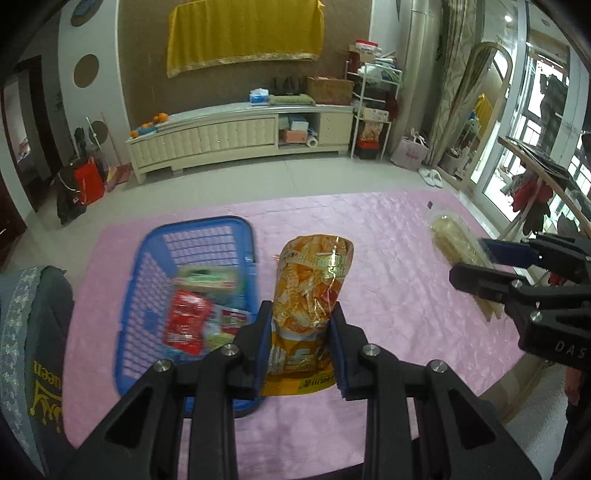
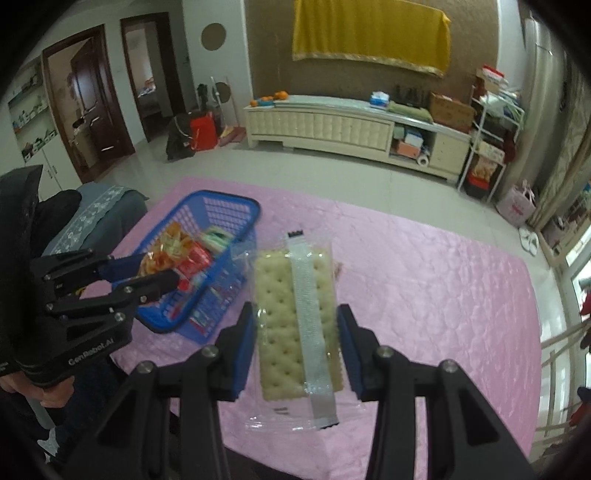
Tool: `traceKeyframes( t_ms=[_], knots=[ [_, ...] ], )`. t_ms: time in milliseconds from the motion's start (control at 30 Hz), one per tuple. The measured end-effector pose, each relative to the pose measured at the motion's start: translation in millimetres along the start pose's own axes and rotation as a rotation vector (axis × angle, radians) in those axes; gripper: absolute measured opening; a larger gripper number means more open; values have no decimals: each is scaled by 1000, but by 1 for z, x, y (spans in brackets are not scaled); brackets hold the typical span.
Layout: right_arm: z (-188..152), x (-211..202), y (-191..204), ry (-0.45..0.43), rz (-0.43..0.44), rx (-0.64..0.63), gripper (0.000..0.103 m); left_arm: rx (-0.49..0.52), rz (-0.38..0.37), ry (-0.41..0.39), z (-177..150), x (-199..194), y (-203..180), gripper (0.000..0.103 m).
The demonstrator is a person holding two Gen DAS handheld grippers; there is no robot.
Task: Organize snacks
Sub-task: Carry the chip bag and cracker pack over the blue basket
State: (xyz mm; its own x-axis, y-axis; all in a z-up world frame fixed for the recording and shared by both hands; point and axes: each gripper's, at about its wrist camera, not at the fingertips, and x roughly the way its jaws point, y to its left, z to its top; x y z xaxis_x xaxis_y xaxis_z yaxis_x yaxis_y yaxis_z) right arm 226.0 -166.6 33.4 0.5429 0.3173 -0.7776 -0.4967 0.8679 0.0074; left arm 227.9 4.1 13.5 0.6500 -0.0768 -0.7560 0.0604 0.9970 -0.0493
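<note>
A living room with a pale tiled floor, a long cream cabinet [image 1: 240,136] along the far wall and a yellow cloth [image 1: 245,35] hanging above it. In front lies a desk covered with a pink quilted cloth [image 1: 388,236].

On that cloth stands a blue plastic basket [image 1: 207,230] with slotted walls. Inside it are a red packet [image 1: 186,325], a green and white pack [image 1: 207,278] toward the basket's far end, and more small wrappers beneath, too blurred to name.

Just right of the basket, the left gripper [image 1: 301,343] has its jaws closed on the lower part of an orange snack bag [image 1: 314,280]; the blue pads press both sides of the bag, which stands up from them, its top pointing away. From the right wrist view this bag hangs over the basket's near left rim.

Well to the right of the basket, the right gripper [image 2: 297,350] holds a clear-wrapped cracker pack [image 2: 277,314] between its jaws, the pads touching the wrapper on either side. The pack lies lengthwise along the fingers, its white seam strip facing up, above the pink cloth.
</note>
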Motion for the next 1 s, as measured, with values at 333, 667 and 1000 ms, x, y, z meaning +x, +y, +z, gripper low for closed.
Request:
traceKeyframes(
  t_ms=[333, 667, 1000],
  knots=[
    [35, 39, 68, 24, 20, -47, 47, -51, 62, -19, -9, -20, 90, 27],
    [45, 109, 126, 116, 50, -110, 47, -132, 53, 33, -28, 7, 161, 27],
    [55, 170, 141, 220, -23, -124, 47, -182, 32, 81, -41, 42, 191, 28]
  ],
)
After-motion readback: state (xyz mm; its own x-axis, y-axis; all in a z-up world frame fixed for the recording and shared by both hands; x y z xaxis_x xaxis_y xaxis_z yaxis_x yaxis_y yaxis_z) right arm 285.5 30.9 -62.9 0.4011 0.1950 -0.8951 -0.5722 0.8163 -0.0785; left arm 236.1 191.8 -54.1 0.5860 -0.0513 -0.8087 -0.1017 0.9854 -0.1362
